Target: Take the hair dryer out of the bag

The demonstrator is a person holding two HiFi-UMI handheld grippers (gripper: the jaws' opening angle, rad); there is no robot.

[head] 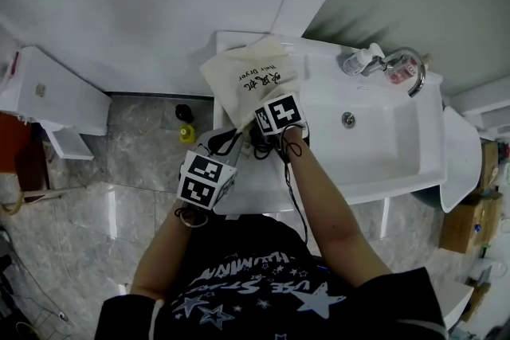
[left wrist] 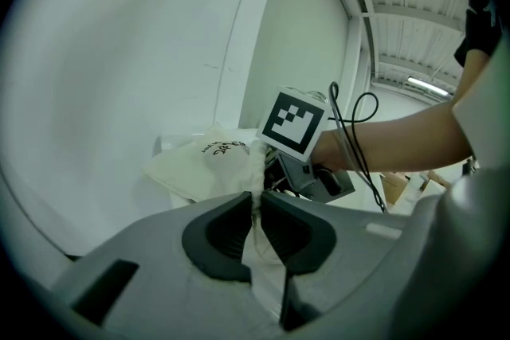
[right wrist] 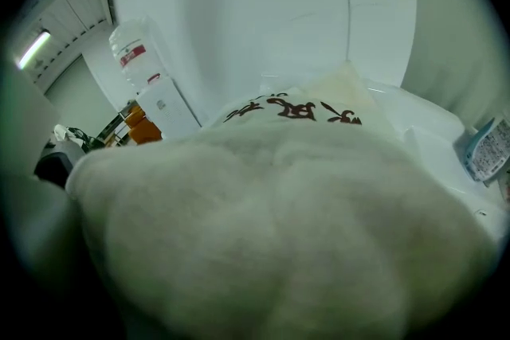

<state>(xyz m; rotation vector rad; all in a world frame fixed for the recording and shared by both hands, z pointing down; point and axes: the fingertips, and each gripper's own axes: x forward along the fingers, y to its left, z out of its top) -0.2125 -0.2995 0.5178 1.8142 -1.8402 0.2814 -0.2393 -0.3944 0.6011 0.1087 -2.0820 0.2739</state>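
Observation:
A cream cloth bag (head: 251, 76) with dark print lies on the white counter left of the sink basin. My left gripper (left wrist: 256, 207) is shut on a fold of the bag's cloth near its mouth. In the head view it sits at the bag's near edge (head: 231, 143). My right gripper (head: 277, 123) is at the bag's mouth, its marker cube (left wrist: 293, 122) on top and its jaws hidden. In the right gripper view the bulging bag (right wrist: 303, 195) fills the lower frame and covers the jaws. No hair dryer is visible.
The sink basin (head: 382, 147) lies to the right, with a chrome faucet (head: 394, 60) and a white bottle (head: 360, 60) at its back. A yellow bottle (head: 186, 132) stands on the floor on the left. A white cabinet (head: 48, 95) stands further left.

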